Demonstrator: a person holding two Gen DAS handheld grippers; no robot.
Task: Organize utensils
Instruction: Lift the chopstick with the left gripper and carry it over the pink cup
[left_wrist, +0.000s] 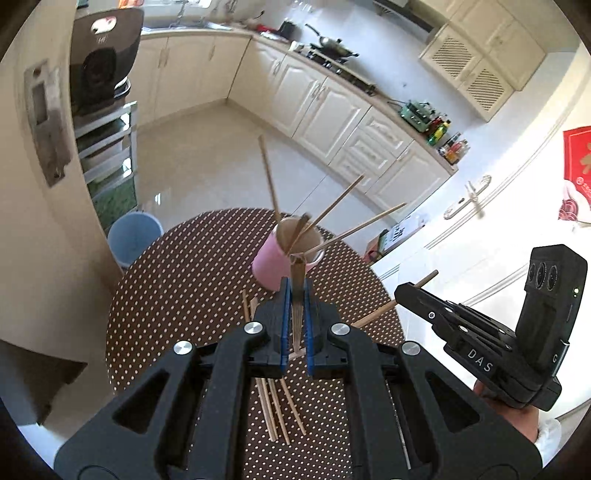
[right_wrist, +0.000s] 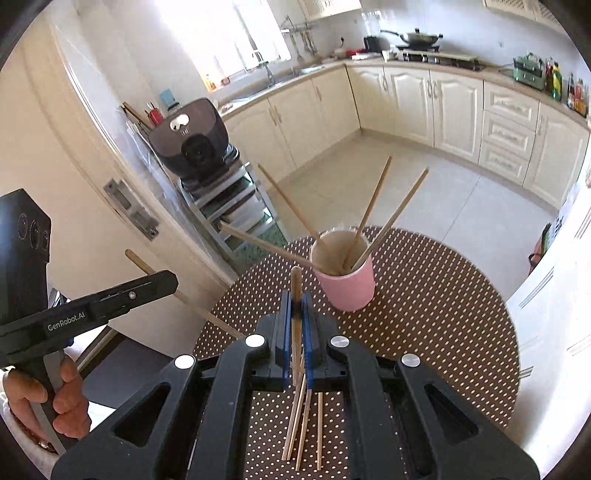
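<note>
A pink cup (left_wrist: 271, 264) (right_wrist: 347, 286) stands on the round dotted table (left_wrist: 177, 280) (right_wrist: 443, 295) with several chopsticks leaning out of it. My left gripper (left_wrist: 296, 286) is shut on one chopstick (left_wrist: 297, 314), held above the table just short of the cup. My right gripper (right_wrist: 295, 295) is shut on another chopstick (right_wrist: 295, 280), also raised near the cup. Each gripper shows in the other's view: the right gripper (left_wrist: 400, 290) and the left gripper (right_wrist: 171, 280), each with its stick through the jaws. Several loose chopsticks (left_wrist: 280, 410) (right_wrist: 303, 424) lie on the table below the grippers.
A blue bin (left_wrist: 135, 240) stands on the floor left of the table. A metal rack (right_wrist: 229, 199) carrying a dark appliance (right_wrist: 192, 140) is beyond it. A white door (left_wrist: 480, 229) is close on the right. Kitchen cabinets line the far walls.
</note>
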